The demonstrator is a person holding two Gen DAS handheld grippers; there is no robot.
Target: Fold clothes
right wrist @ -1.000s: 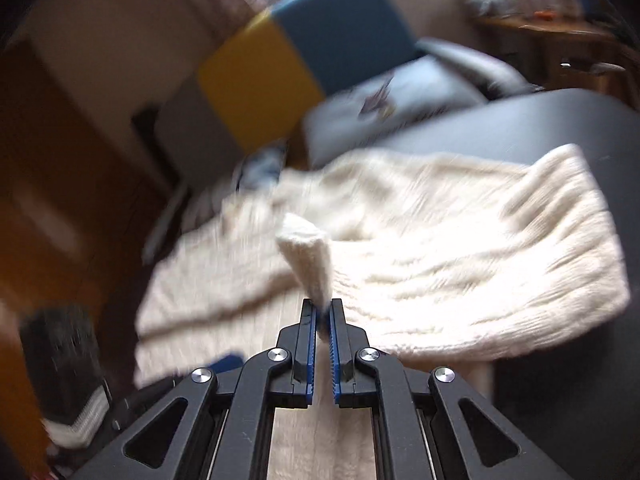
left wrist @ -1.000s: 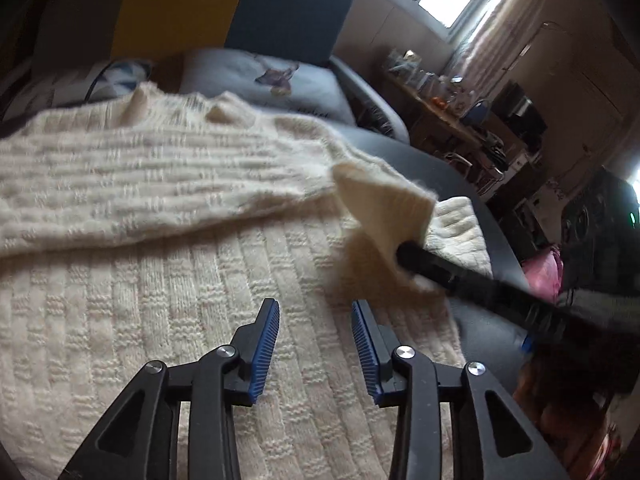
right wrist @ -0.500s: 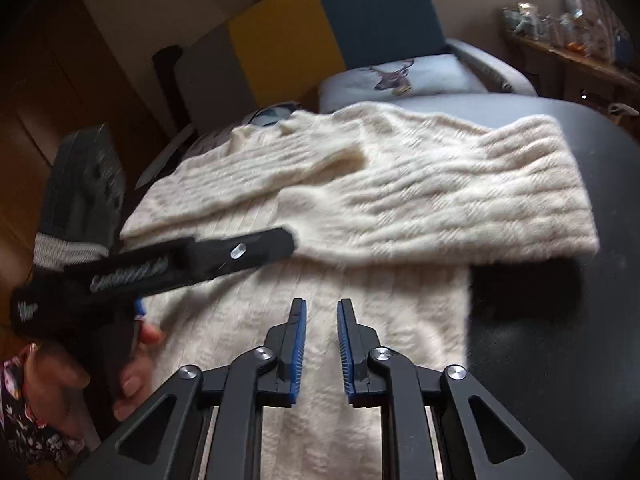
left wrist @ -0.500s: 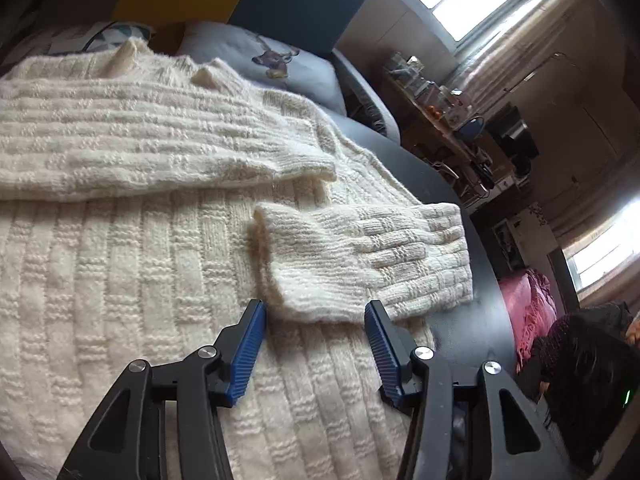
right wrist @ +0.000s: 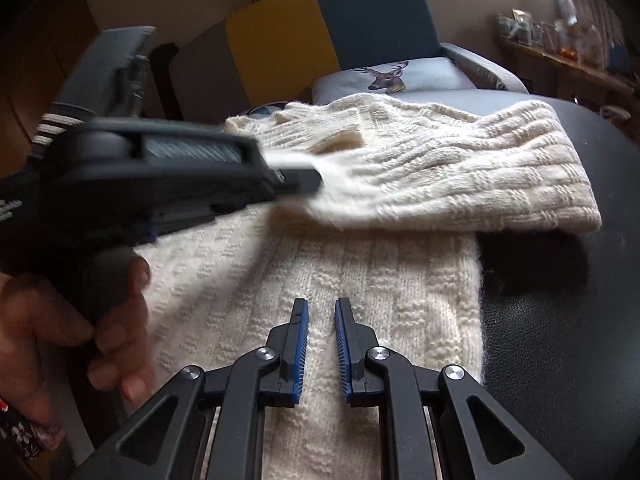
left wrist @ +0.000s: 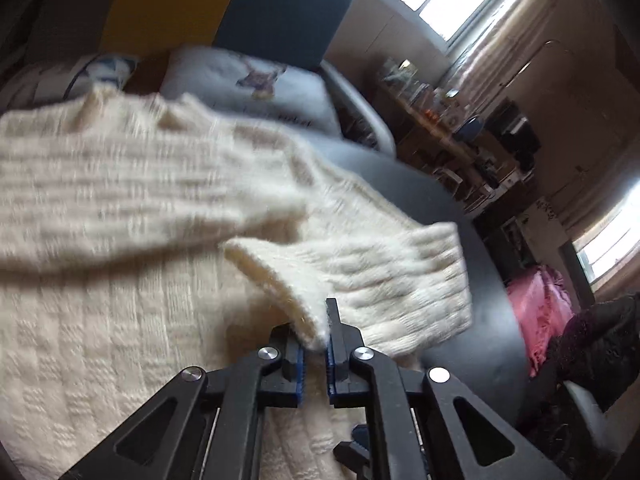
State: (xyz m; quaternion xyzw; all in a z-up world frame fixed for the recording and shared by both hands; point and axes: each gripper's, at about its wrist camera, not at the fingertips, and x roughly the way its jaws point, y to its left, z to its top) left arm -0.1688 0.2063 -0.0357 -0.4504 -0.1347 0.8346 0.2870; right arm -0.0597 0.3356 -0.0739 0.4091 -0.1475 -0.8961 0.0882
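On sweater (right wrist: 360,280): left gripper (left wrist: 316,332) pinching sleeve cuff (left wrist: 304,304), apparently lifted; right gripper (right wrist: 320,320) parted

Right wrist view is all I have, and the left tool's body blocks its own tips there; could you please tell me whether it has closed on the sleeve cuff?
Observer: Yes. In the left wrist view the left tool is shut on the edge of the cuff.
Operator: Thank you. Is that cuff lying flat or raised?
Observer: Raised. Its edge lifts off the sweater body up into the tool.
Operator: And what lies behind that tool, hidden from me?
Observer: The other sleeve, folded across the chest. It is blurred, so I cannot give finer detail.
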